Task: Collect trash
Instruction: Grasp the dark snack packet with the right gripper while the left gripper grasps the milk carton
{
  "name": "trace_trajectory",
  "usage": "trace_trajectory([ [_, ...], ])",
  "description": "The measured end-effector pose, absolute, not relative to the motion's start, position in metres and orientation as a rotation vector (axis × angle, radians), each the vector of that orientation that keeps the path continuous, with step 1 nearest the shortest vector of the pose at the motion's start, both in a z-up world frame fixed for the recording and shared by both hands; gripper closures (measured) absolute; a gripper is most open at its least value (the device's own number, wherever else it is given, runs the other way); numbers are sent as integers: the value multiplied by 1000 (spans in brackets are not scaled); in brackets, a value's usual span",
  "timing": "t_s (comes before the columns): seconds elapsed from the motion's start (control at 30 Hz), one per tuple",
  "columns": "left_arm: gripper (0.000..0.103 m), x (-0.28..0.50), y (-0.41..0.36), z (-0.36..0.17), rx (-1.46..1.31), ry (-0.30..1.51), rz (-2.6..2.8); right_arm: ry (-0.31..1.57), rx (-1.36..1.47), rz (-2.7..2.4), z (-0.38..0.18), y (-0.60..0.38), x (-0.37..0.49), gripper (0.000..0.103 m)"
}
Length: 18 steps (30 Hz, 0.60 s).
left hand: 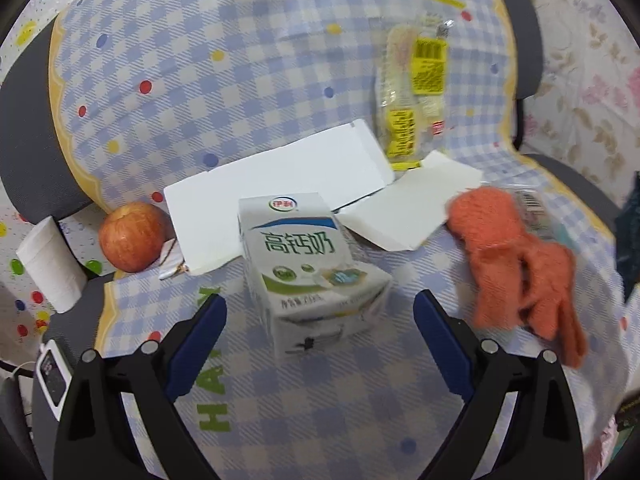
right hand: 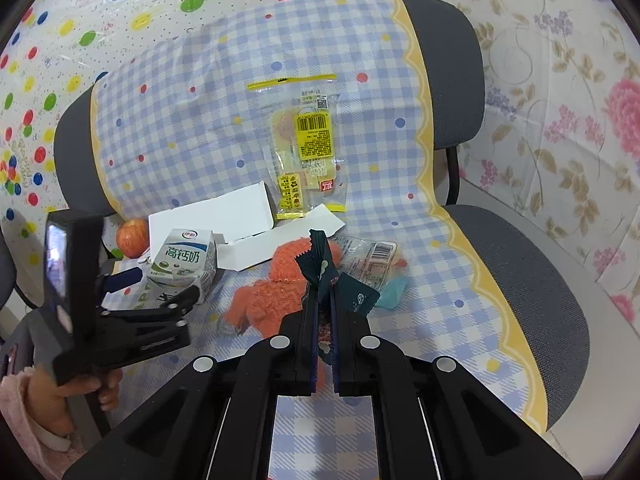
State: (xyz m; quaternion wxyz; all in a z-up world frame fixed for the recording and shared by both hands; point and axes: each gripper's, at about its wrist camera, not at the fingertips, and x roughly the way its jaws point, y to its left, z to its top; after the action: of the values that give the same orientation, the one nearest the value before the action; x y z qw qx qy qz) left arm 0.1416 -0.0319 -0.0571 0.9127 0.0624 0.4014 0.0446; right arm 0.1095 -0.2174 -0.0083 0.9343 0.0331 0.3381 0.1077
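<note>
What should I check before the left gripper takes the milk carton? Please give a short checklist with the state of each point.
1. Left gripper open: ok.
2. Milk carton between its fingers: not ok, it stands just ahead of the tips.
3. Carton upright: ok.
4. Orange glove clear of the right-hand finger: ok, apart but near.
5. Right gripper shut on the dark wrapper: ok.
6. Bin for the trash: cannot tell, none in view.

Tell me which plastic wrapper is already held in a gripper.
The dark teal zigzag-edged wrapper, pinched in the right gripper; the clear yellow-labelled wrapper lies untouched.
</note>
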Motion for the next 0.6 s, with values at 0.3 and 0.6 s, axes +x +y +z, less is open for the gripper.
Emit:
trace_trajectory([
  [0.3, 24, 170, -36, -66, 152, 890, 182, 705, 113, 224, -16, -221, 109, 97],
  [0.6, 28, 107, 9, -34, -44, 777, -29, 696, 123, 244, -15, -216, 81, 97],
])
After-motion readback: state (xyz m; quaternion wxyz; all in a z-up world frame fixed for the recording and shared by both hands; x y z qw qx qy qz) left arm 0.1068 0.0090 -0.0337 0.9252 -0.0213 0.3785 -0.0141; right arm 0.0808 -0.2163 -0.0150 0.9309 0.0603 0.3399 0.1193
